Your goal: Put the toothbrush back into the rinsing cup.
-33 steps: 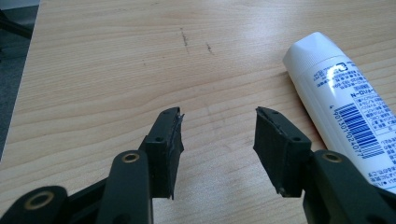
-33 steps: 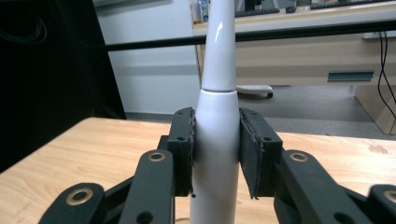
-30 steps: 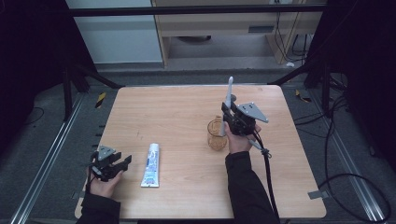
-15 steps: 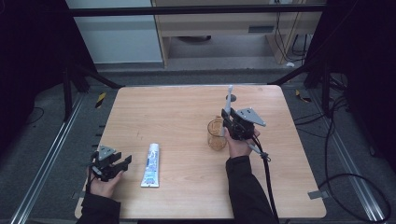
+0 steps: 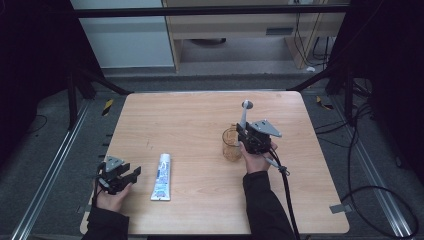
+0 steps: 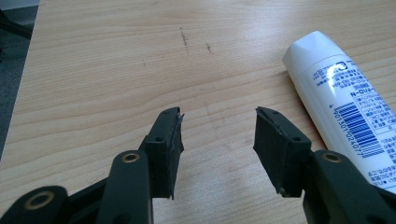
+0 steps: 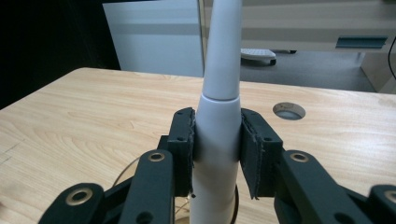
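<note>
1. While the left gripper point(image 5: 131, 173) rests with jaws apart and empty at the table point(image 5: 190, 115) edge, the toothpaste tube point(image 5: 162, 176) lies just beside it.
2. Right gripper point(image 7: 216, 140), clamped on an electric toothbrush point(image 7: 218, 116), holds it upright in the glass cup point(image 5: 231, 144).
3. Next, judging by this: open and withdraw, leaving the brush standing.

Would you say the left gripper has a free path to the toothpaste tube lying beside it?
Probably yes: the left gripper is open with bare table ahead, and the toothpaste tube lies unobstructed close by.
</note>
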A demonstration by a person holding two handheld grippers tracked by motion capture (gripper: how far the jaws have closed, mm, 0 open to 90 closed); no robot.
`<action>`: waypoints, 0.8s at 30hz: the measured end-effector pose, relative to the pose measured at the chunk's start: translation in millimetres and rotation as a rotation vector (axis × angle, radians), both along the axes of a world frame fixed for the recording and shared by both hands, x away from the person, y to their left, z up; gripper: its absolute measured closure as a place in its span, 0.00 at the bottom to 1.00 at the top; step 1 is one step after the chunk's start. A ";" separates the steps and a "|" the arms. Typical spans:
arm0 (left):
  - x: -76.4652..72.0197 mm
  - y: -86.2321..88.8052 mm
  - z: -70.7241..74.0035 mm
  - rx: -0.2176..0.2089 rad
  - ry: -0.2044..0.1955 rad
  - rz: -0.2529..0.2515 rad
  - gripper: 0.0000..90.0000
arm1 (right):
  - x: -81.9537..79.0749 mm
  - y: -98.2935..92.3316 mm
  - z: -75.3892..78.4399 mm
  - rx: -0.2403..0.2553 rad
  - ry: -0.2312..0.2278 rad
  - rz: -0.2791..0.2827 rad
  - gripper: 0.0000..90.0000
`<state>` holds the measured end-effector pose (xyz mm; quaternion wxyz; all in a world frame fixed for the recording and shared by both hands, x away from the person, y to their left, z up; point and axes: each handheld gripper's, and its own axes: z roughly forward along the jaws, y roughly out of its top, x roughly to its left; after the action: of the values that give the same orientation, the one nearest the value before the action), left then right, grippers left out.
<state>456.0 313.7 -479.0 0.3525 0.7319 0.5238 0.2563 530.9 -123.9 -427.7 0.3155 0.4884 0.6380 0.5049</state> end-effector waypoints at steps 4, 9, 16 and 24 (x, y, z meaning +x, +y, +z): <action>-0.1 -0.1 0.1 0.000 -0.001 0.000 0.56 | -1.7 -1.3 -3.4 -0.003 0.017 0.006 0.75; -0.2 0.0 0.0 0.000 -0.001 0.000 0.56 | -2.8 0.4 -6.3 -0.025 0.024 0.013 0.75; -0.2 -0.4 0.0 0.001 0.000 -0.001 0.56 | -7.3 0.1 -6.6 -0.029 0.019 0.016 0.75; -0.3 -0.6 0.1 0.002 0.001 -0.001 0.56 | -11.2 -1.5 -5.5 -0.041 0.028 0.039 0.74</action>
<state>455.6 313.1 -478.9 0.3516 0.7328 0.5232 0.2562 519.7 -125.4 -433.2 0.3066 0.4763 0.6618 0.4911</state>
